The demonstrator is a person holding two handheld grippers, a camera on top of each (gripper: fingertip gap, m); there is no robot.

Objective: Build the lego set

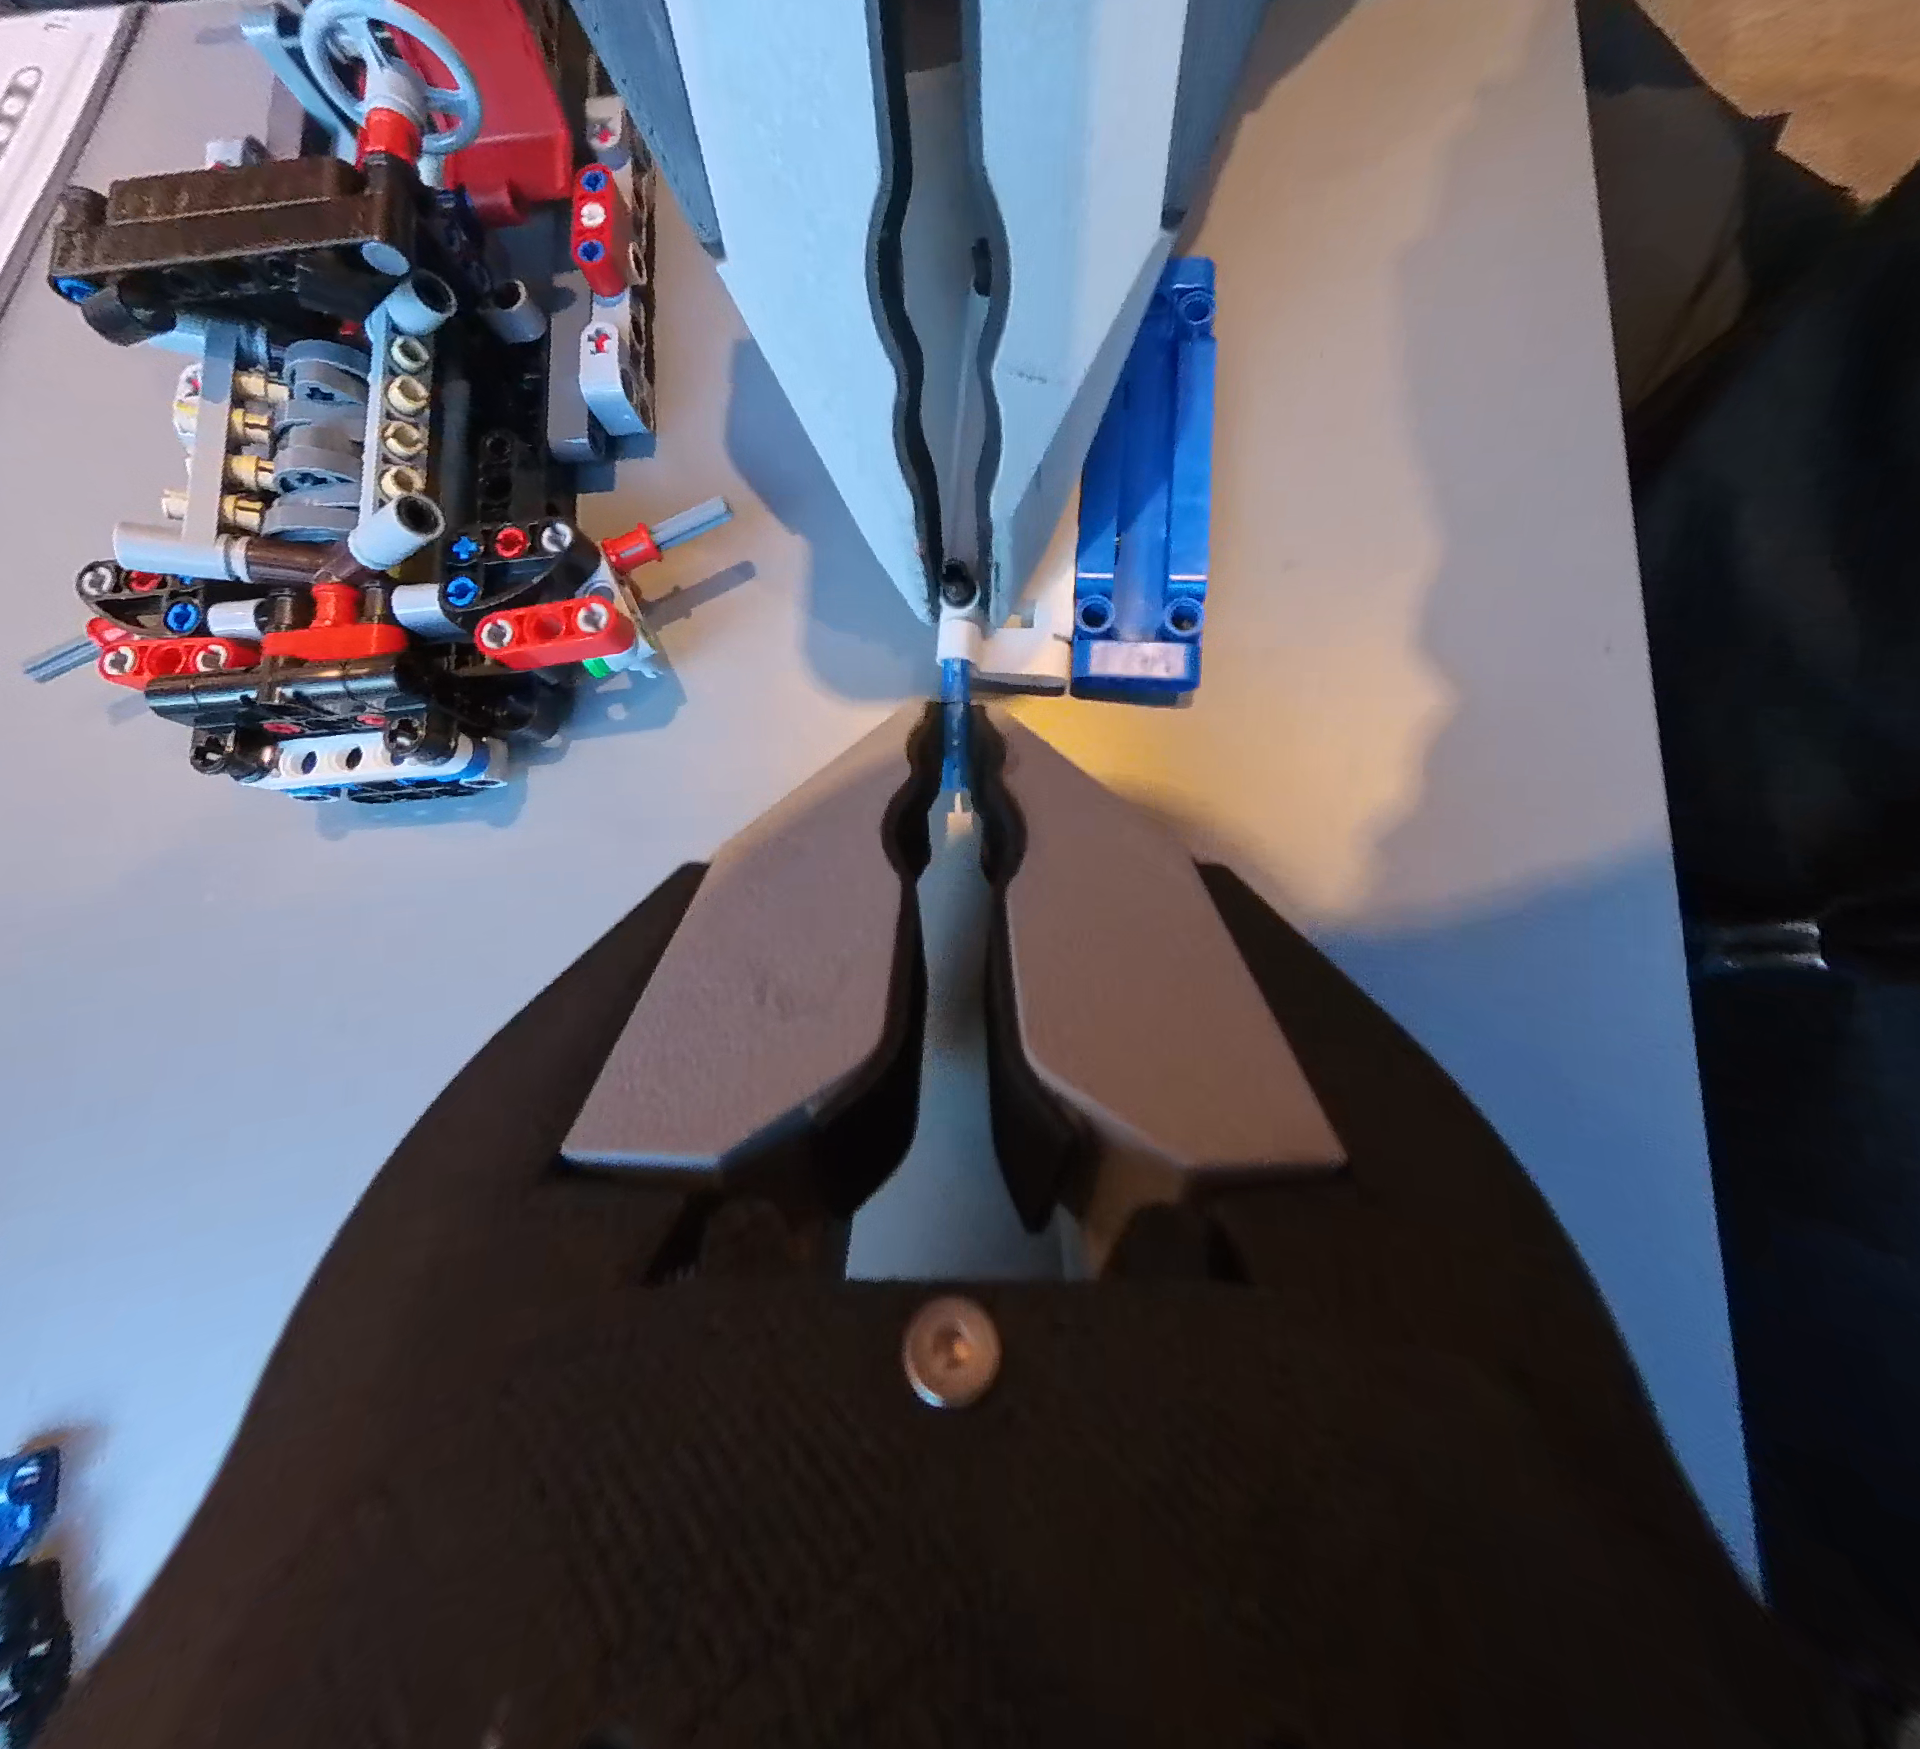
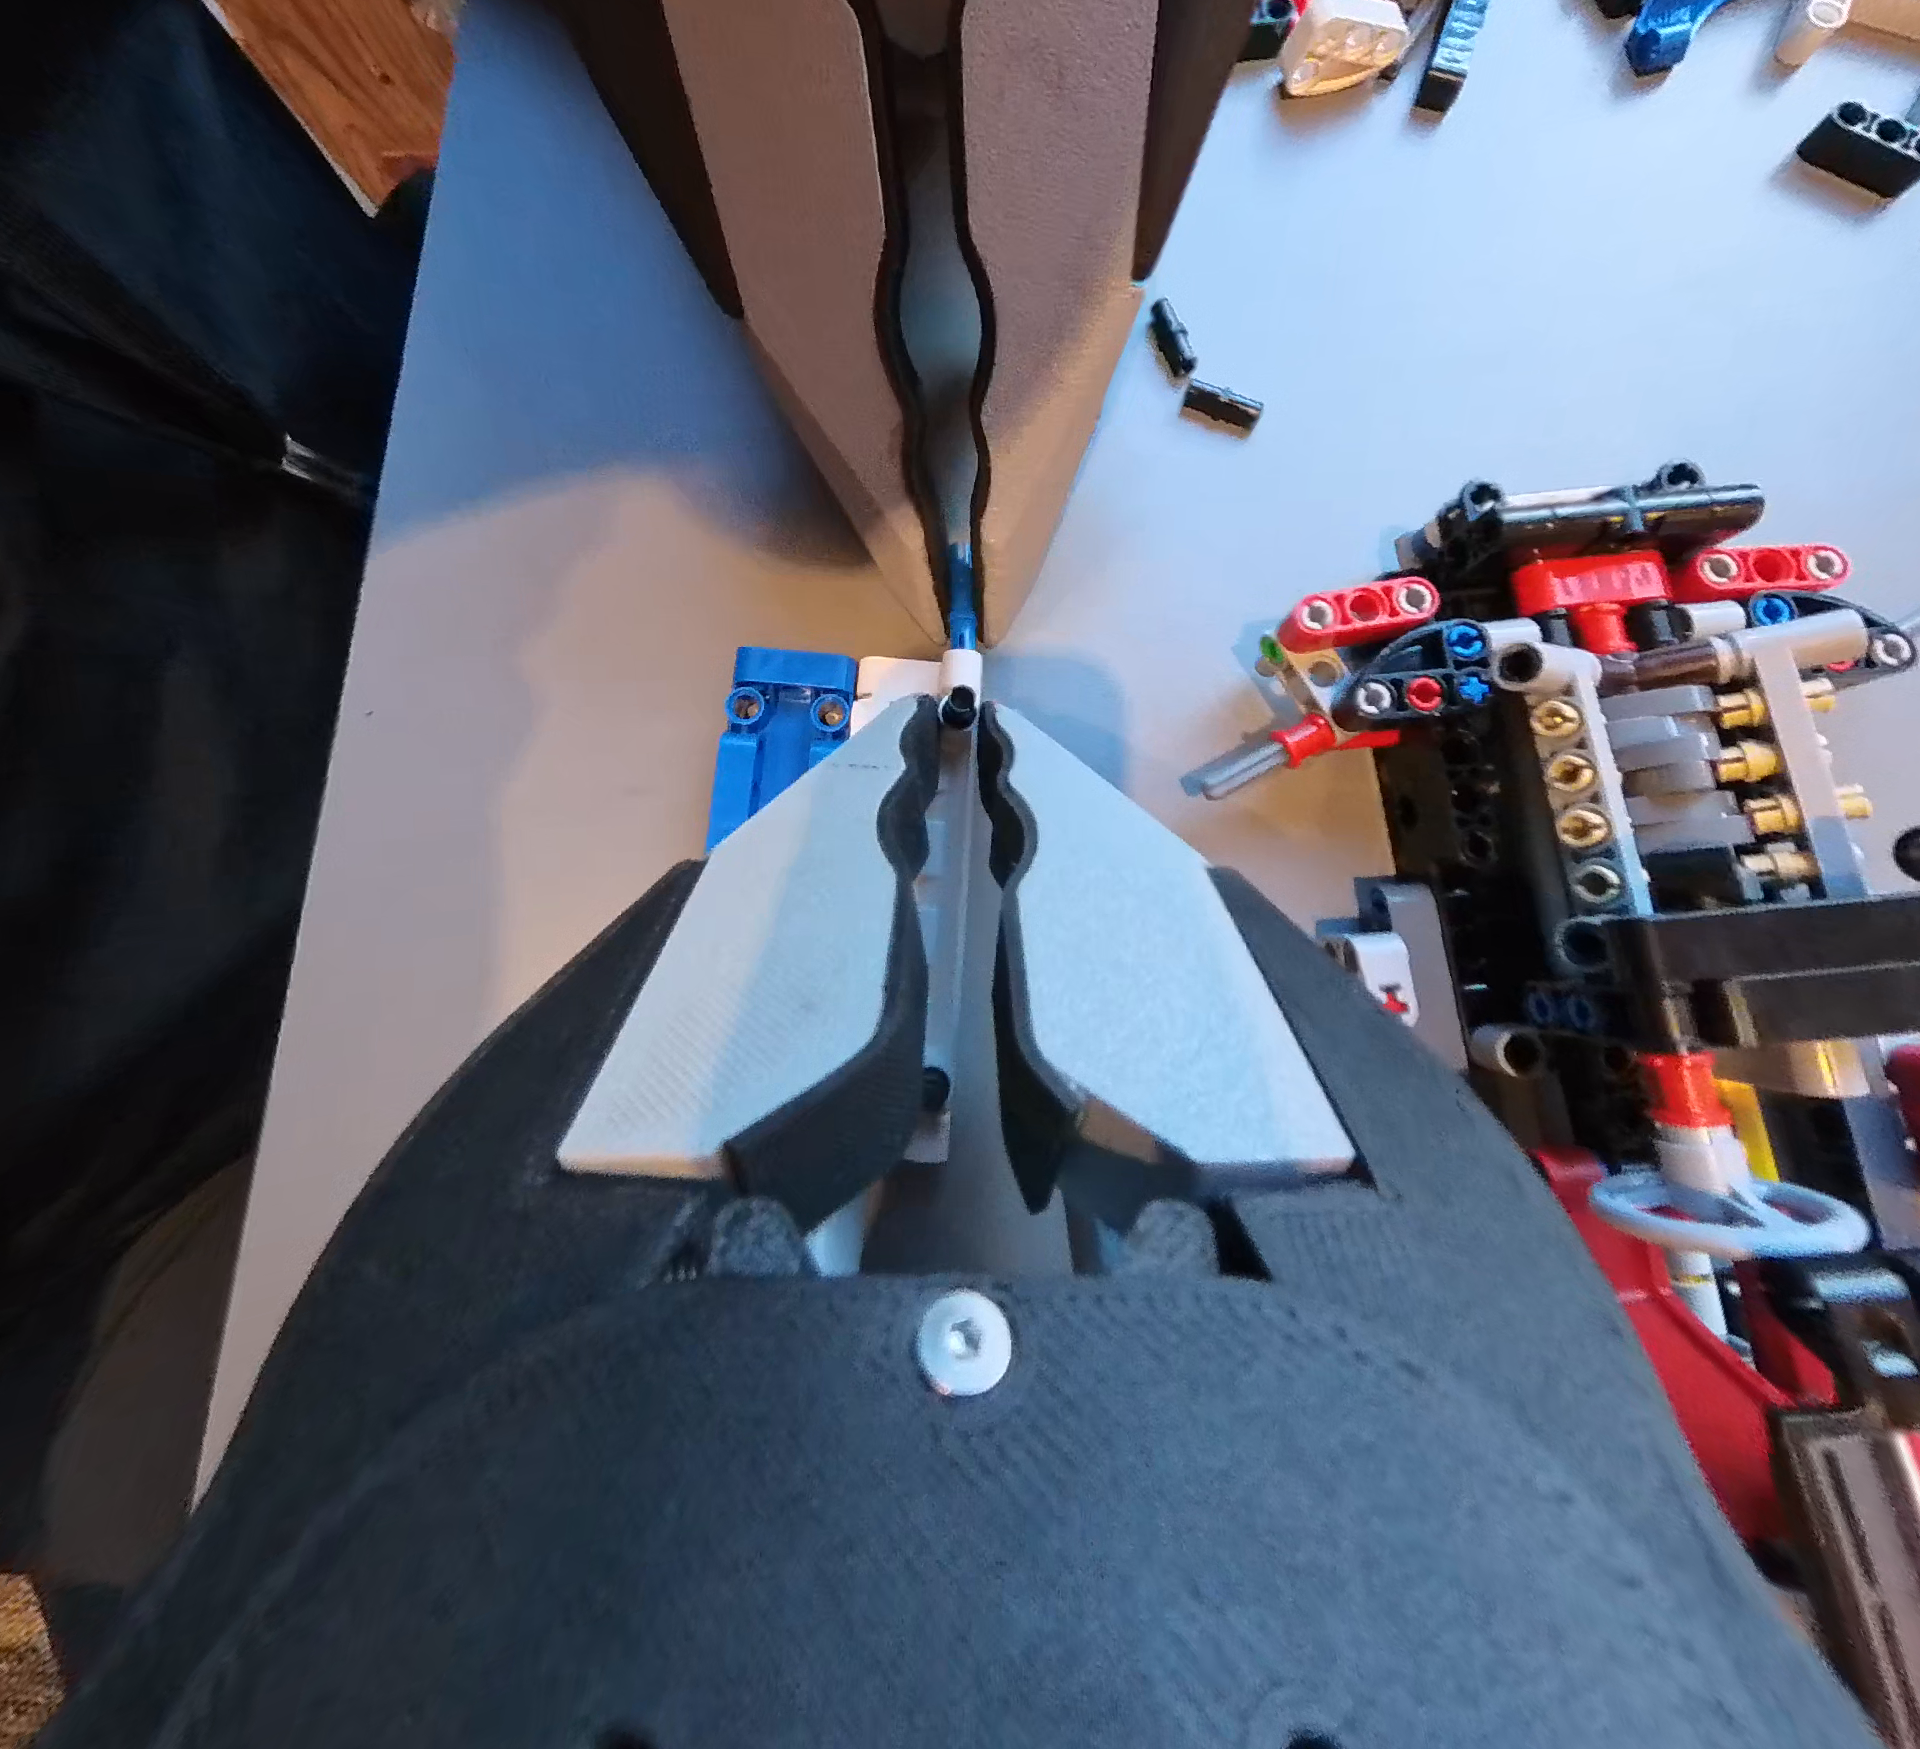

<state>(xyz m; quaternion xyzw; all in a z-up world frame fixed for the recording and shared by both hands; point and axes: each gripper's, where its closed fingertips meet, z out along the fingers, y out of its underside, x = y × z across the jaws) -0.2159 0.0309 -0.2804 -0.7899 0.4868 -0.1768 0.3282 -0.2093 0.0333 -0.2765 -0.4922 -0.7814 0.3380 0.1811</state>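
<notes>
Left wrist view: grey table (image 1: 312,1076) underneath, long edge just right of the work, dark drop beyond. Half-built car model (image 1: 343,452) well left, leaving bare table near both tools. Blue panel (image 1: 1143,473) flat beside the right gripper (image 1: 956,598), joined to a white connector (image 1: 1023,655). Left gripper (image 1: 954,743) closed on a thin blue axle (image 1: 954,723); right gripper pinched tight on a long grey beam running up between its fingers, small black pin (image 1: 956,596) at the tips.

Right wrist view: same meeting head-on, axle (image 2: 961,598) entering the white connector (image 2: 961,665), 2 loose black pins (image 2: 1195,374) off to the side.

Likely risks: axle skewing under off-line push, slipping from the pinch, or nudging the panel over the near table edge. Open room only toward the model side
</notes>
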